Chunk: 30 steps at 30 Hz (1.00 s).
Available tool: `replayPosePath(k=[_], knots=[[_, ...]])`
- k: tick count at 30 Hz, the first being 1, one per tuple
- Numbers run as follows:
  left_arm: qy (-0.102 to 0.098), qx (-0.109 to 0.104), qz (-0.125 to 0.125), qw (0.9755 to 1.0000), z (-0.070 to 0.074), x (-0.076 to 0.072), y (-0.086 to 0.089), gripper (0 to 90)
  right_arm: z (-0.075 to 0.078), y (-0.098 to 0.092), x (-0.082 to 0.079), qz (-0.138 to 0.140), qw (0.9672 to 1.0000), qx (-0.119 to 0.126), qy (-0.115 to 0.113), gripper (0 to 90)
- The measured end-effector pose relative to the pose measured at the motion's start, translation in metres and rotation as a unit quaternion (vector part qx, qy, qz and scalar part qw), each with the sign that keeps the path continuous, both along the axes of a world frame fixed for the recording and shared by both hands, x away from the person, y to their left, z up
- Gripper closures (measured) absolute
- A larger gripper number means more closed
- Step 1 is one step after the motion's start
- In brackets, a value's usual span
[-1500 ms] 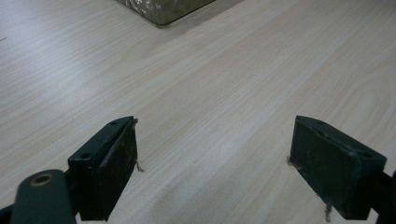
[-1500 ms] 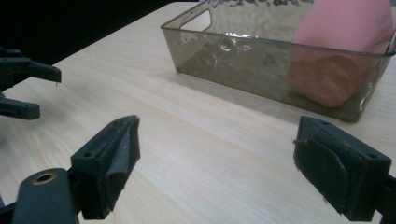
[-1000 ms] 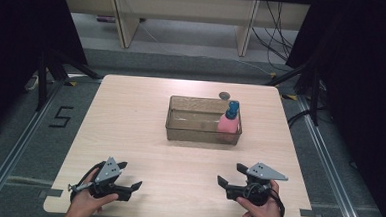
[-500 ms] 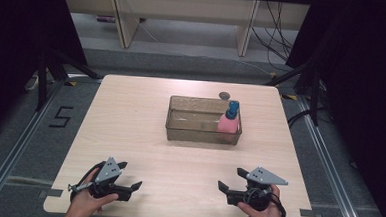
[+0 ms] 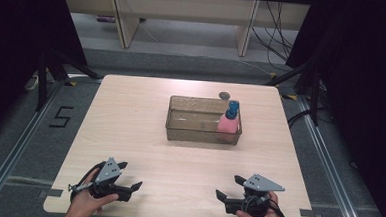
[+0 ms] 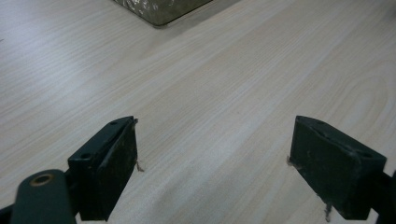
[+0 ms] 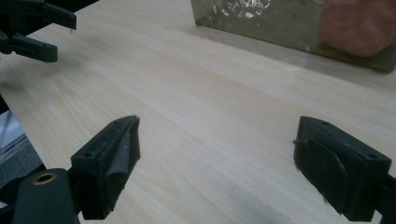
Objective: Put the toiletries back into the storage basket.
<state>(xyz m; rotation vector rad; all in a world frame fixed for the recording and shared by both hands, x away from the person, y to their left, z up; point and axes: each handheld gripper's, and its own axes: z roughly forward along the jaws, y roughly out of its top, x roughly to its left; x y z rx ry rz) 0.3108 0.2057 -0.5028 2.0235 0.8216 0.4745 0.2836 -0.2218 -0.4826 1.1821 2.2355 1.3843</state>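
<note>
A clear brownish bin (image 5: 194, 133) stands at the middle of the light wooden table (image 5: 130, 120). In its right end a pink bottle (image 5: 228, 123) with a blue cap stands upright. My left gripper (image 5: 130, 175) rests near the table's front left edge, open and holding nothing. My right gripper (image 5: 229, 187) sits near the front right edge, also open and holding nothing. In the left gripper view the left gripper (image 6: 215, 158) frames bare wood, with a bin corner (image 6: 159, 9) far ahead. Beyond the right gripper (image 7: 217, 158) I see the bin (image 7: 261, 21) and the pink bottle (image 7: 357, 25).
A small dark round object (image 5: 224, 95) lies on the table just behind the bin. The left gripper (image 7: 32, 28) appears at the upper left of the right gripper view. Shelving and cables stand beyond the far edge. Dark curtains flank both sides.
My right gripper has slid a little toward the near edge of the table. The left gripper, the bin and the bottle have stayed put.
</note>
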Motion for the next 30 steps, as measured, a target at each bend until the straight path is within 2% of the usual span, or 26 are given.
replayPosePath(k=[1,2,3,4,5,6,7,8,13,14,23,24,27,30], knots=[[0.000,0.000,0.000,1.0000,0.0000,0.0000,0.0000,14.8,0.0000,0.0000,0.0000,0.000,1.0000,0.000,0.000,15.6],[0.000,0.000,0.000,1.0000,0.0000,0.0000,0.0000,14.8,0.0002,-0.0014,-0.0001,0.003,0.9999,-0.013,0.003,15.6],[0.000,0.000,0.000,1.0000,0.0000,0.0000,0.0000,14.8,-0.0021,0.0009,0.0003,0.005,1.0000,-0.008,0.002,15.6],[0.000,0.000,0.000,1.0000,-0.0001,0.0000,0.0000,14.8,-0.0011,-0.0004,-0.0003,0.012,0.9998,-0.018,0.000,15.6],[0.000,0.000,0.000,1.0000,-0.0001,0.0001,0.0001,14.8,-0.0016,0.0020,-0.0025,0.002,0.9999,-0.014,0.010,15.7],[0.002,-0.004,0.001,1.0000,-0.0008,0.0002,-0.0003,14.8,-0.0026,0.0013,-0.0010,0.017,0.9997,-0.016,0.000,15.8],[0.003,-0.004,0.001,1.0000,-0.0010,0.0002,-0.0004,14.8,-0.0020,0.0017,-0.0028,0.015,0.9995,-0.027,0.001,15.9],[0.004,-0.002,0.001,1.0000,-0.0007,-0.0001,-0.0003,14.8,-0.0037,0.0038,-0.0037,0.018,0.9995,-0.026,0.010,16.0],[0.002,0.000,-0.001,1.0000,-0.0003,0.0002,0.0001,14.8,-0.0043,0.0053,-0.0058,0.020,0.9993,-0.031,0.004,16.0],[0.003,-0.004,0.001,1.0000,-0.0010,0.0000,-0.0006,14.8,-0.0058,0.0067,-0.0059,0.023,0.9991,-0.033,0.010,16.0],[0.002,-0.004,0.001,1.0000,-0.0009,0.0001,-0.0008,14.8,-0.0071,0.0081,-0.0060,0.024,0.9993,-0.029,0.011,15.9],[0.002,-0.004,0.001,1.0000,-0.0009,0.0002,-0.0008,14.8,-0.0063,0.0070,-0.0065,0.025,0.9990,-0.035,0.010,15.9],[0.001,0.000,-0.001,1.0000,-0.0005,0.0002,-0.0002,14.8,-0.0068,0.0081,-0.0070,0.024,0.9990,-0.027,0.025,15.9],[0.001,0.000,-0.001,1.0000,-0.0004,0.0003,-0.0002,14.8,-0.0068,0.0070,-0.0061,0.024,0.9990,-0.034,0.014,15.8]])
